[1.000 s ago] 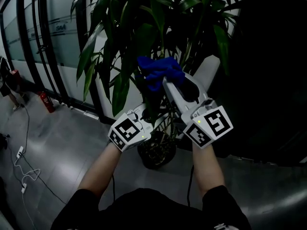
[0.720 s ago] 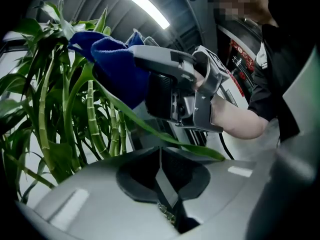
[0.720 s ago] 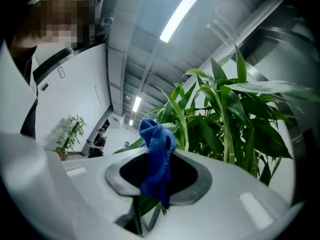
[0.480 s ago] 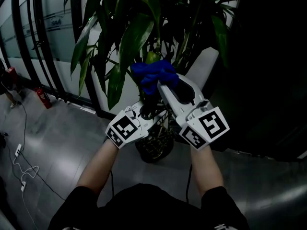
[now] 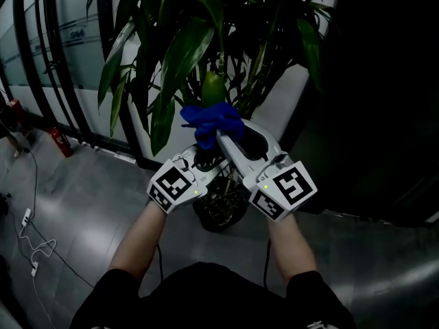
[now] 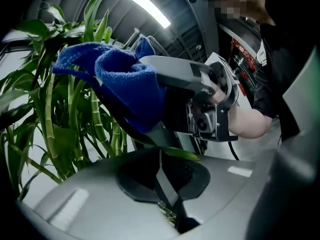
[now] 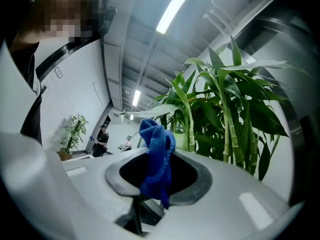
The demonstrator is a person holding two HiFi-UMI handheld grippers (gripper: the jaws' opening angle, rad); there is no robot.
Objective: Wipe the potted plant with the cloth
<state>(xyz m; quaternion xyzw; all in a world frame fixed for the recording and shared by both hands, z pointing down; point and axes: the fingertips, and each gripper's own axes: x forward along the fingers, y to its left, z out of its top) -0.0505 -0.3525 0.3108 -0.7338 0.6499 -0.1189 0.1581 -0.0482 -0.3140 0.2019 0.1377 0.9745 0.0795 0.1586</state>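
**Two grips, one leaf to wipe**

Fingers of the right gripper (image 7: 156,186) clamp the blue cloth (image 7: 157,151), bunched against the foliage. Those of the left gripper (image 6: 162,170) sit nearly closed, pinching a narrow leaf (image 6: 182,154). Beyond, the potted plant (image 5: 185,53) stands on the floor (image 5: 82,204). Hard dragging could tear that leaf or pull it free; loose cloth might snag stems. Lettering on the far-left glass (image 5: 72,36) is unreadable.

No readable text; glass wall lettering (image 5: 70,35) too small (blurred).

black sleeves (image 5: 113,293), white hand-held grippers (image 5: 204,157) (image 5: 221,130)
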